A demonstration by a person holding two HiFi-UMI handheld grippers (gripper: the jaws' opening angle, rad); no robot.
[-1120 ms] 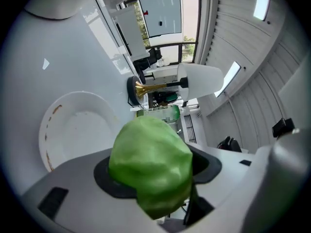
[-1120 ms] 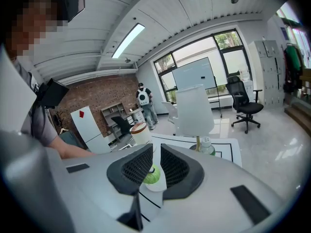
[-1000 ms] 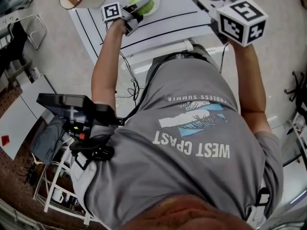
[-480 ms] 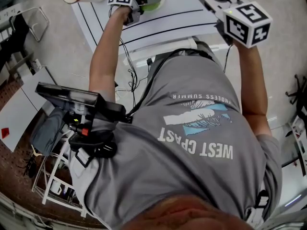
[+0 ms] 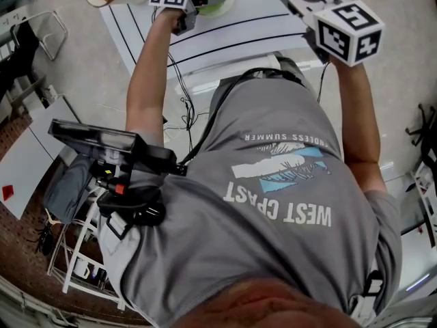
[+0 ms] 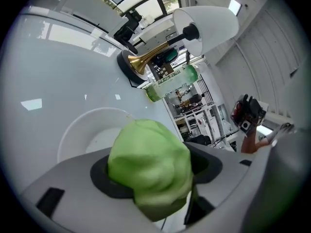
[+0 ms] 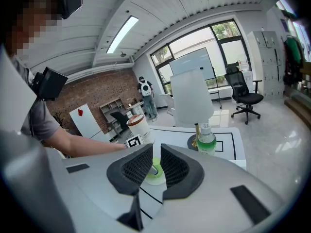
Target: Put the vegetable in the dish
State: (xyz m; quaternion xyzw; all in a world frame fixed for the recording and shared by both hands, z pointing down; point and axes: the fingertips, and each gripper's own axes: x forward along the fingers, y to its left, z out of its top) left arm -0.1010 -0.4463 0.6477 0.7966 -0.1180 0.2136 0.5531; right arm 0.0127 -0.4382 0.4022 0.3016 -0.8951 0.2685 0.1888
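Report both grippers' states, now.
Left gripper: shut on the green vegetable, over the white dish.
Right gripper: jaws slightly apart, nothing between them.

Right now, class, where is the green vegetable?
The green vegetable is clamped in the left hand-held gripper, low centre in the left gripper view, right over the white dish, with the lamp and bottle beyond.
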